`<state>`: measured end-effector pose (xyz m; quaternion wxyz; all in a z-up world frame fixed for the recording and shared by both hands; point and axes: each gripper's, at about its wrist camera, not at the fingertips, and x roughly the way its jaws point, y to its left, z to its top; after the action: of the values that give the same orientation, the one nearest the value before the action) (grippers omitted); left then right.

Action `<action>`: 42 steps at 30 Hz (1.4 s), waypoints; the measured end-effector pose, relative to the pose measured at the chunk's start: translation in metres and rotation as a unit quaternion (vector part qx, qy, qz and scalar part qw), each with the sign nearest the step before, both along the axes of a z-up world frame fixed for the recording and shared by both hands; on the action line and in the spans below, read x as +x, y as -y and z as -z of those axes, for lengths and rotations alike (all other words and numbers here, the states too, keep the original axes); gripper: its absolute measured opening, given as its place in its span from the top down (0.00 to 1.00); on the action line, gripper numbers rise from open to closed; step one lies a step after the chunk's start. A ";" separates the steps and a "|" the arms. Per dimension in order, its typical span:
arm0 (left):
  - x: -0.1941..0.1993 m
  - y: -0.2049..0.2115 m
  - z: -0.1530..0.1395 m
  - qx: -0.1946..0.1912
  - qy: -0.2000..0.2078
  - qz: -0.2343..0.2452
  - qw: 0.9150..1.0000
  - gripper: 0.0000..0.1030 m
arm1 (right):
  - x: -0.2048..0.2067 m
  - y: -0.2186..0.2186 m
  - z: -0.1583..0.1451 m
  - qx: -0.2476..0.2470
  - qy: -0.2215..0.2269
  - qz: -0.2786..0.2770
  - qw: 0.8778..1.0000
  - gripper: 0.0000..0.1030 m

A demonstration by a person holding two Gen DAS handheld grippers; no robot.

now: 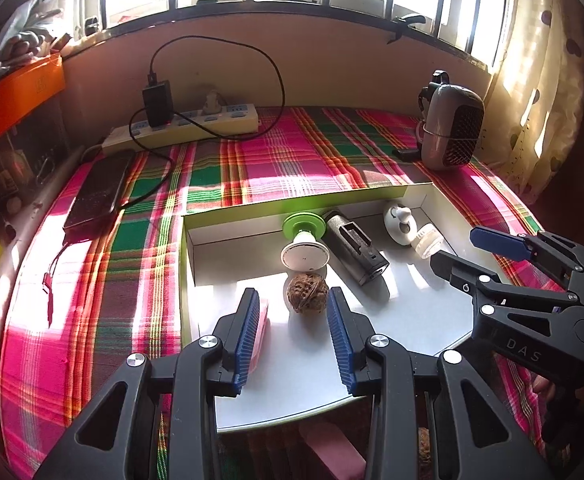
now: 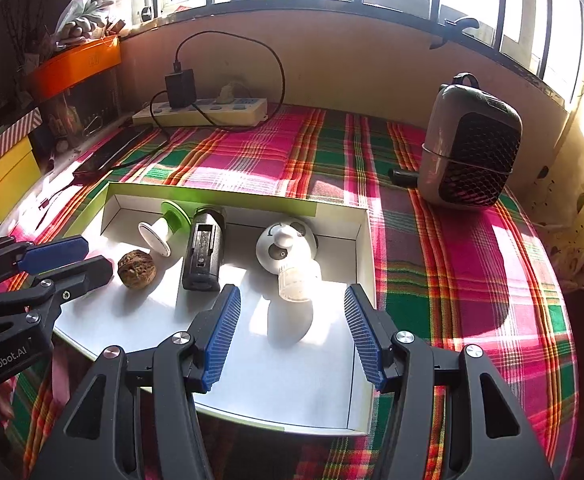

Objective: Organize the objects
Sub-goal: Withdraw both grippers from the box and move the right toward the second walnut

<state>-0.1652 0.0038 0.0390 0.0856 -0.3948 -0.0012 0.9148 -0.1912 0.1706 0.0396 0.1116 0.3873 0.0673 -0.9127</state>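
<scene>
Shallow white tray [image 1: 189,264] with green outer edge, lying on the plaid cloth [image 1: 275,160], serving as the collecting place. Contents, left to right: walnut [image 1: 307,293] near the middle of the floor; green-and-white suction piece [image 1: 304,240] tipped on its side just beyond it; black cylindrical device [image 1: 358,250] lying flat; round white knobbed gadget [image 1: 399,222] against the far wall; small translucent ribbed cap [image 2: 296,278] just near of that gadget. All lie loose on the floor, apparently already gathered. Left gripper [image 1: 294,334]: released, blue pads apart and clear of the walnut, which sits just beyond the fingertips, ungripped. Right gripper [image 2: 289,338]: likewise released, empty, hovering over the tray's near right floor short of the ribbed cap. Pink block [image 1: 261,330] at the tray's left rim, half hidden behind the left finger; whether inside or outside cannot be told. Outside the tray: grey mesh-fronted heater [image 1: 450,128] far right, power strip [image 1: 179,126] with charger far left, dark phone [image 1: 99,192] on the left.
</scene>
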 end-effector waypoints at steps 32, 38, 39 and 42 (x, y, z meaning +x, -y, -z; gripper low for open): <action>0.098 0.043 0.024 0.063 0.024 -0.025 0.997 0.68 | 0.107 0.029 0.002 -0.050 0.011 -0.085 0.995 0.46; 0.105 0.042 0.027 0.065 0.026 -0.016 0.997 0.68 | 0.115 0.043 0.010 -0.042 0.023 -0.097 0.994 0.46; 0.106 0.041 0.028 0.065 0.026 -0.014 0.997 0.68 | 0.115 0.044 0.011 -0.041 0.024 -0.098 0.994 0.46; 0.107 0.040 0.029 0.065 0.028 -0.009 0.997 0.68 | 0.113 0.049 0.016 -0.027 0.034 -0.092 0.995 0.46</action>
<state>-0.0578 -0.0363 0.0096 0.1032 -0.4139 -0.0665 0.9020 -0.0780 0.1212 0.0239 0.2080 0.4070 0.0739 -0.8864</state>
